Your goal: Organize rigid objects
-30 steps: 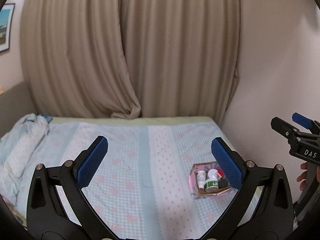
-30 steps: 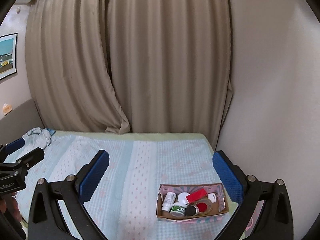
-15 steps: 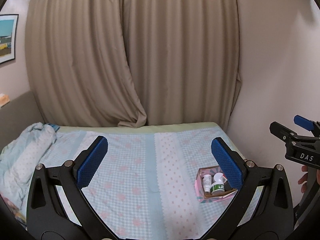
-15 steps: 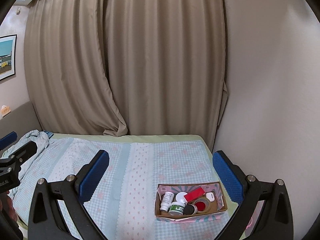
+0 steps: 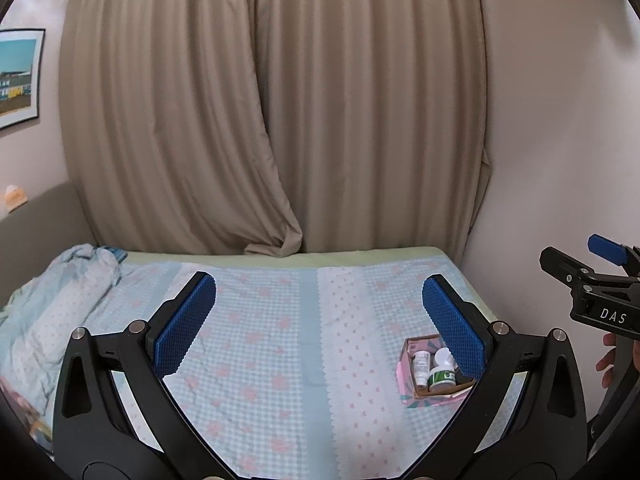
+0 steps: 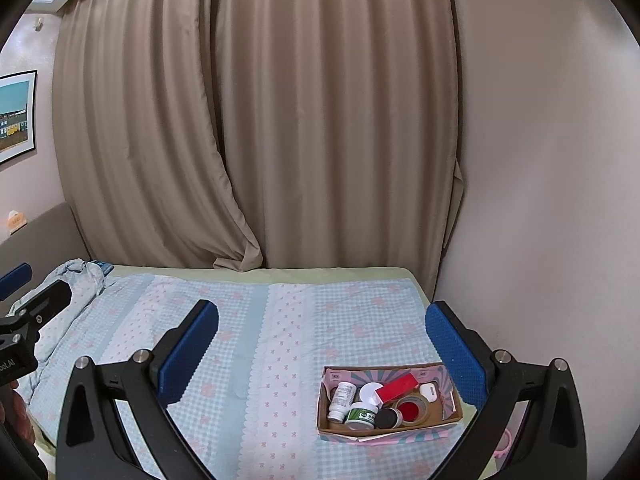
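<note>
The whole box (image 6: 390, 404) on the bed (image 6: 280, 320) is shown from the right wrist only; from the left it is half hidden. Both the left gripper (image 5: 320, 320) and right gripper (image 6: 322, 344) are held with jaws apart, empty.

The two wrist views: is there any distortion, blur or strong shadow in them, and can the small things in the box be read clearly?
Left wrist view: fisheye bends the curtain, corners are black, light is soft; the right finger hides part of the box. Right wrist view: same bending, sharp enough to tell the objects in the box, but labels are too small to read.
</note>
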